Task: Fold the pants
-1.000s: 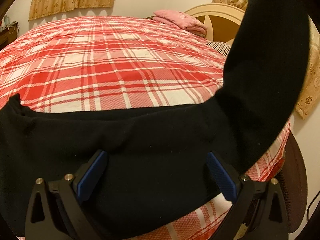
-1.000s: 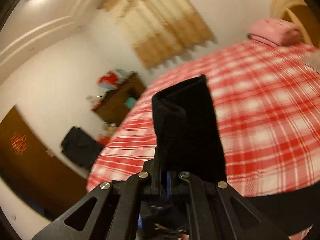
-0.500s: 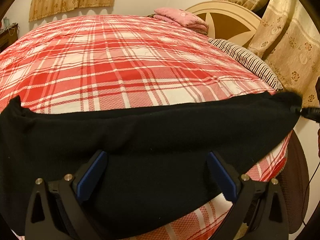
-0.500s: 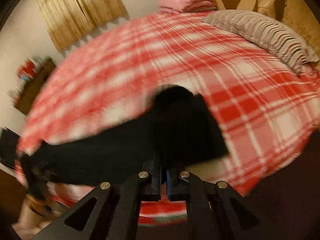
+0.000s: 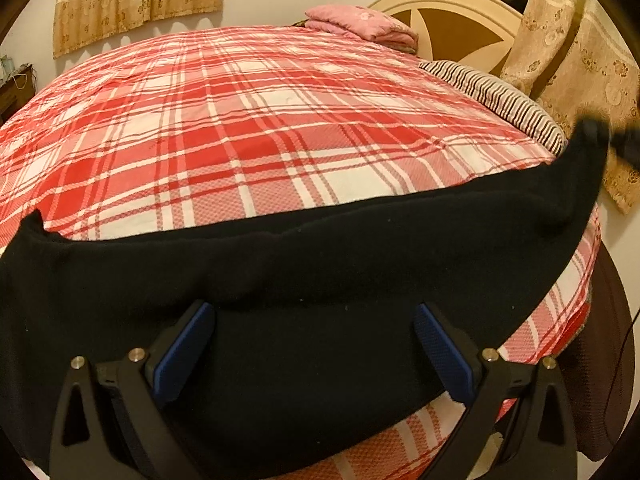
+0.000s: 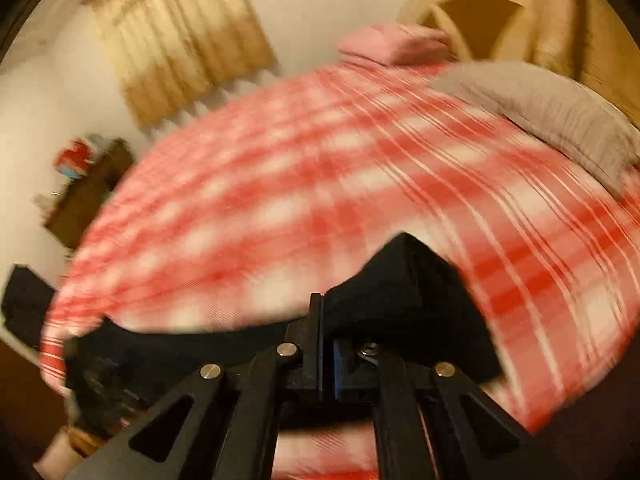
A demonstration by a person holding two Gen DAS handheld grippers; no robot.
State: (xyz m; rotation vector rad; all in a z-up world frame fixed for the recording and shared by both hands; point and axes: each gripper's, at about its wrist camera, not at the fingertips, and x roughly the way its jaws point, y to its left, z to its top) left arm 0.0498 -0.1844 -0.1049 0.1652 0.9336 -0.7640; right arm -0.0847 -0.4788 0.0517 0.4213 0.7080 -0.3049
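Unlabelled black pants (image 5: 320,280), plaid bed (image 5: 260,128)

We've got two fisheye views here, each riding on a gripper and looking forward and down along its fingers. Our left wrist view sits low at the near edge of the bed (image 5: 280,120), right over the black pants (image 5: 320,280), facing up the plaid cover toward the headboard (image 5: 448,20). Our right wrist view is blurry, also close to the cloth, aimed across the bed more toward the curtain (image 6: 180,48) and a dresser (image 6: 88,192). Both share the plaid cover, the pink folded blanket (image 5: 360,28), the striped pillow (image 5: 500,100) and the headboard.
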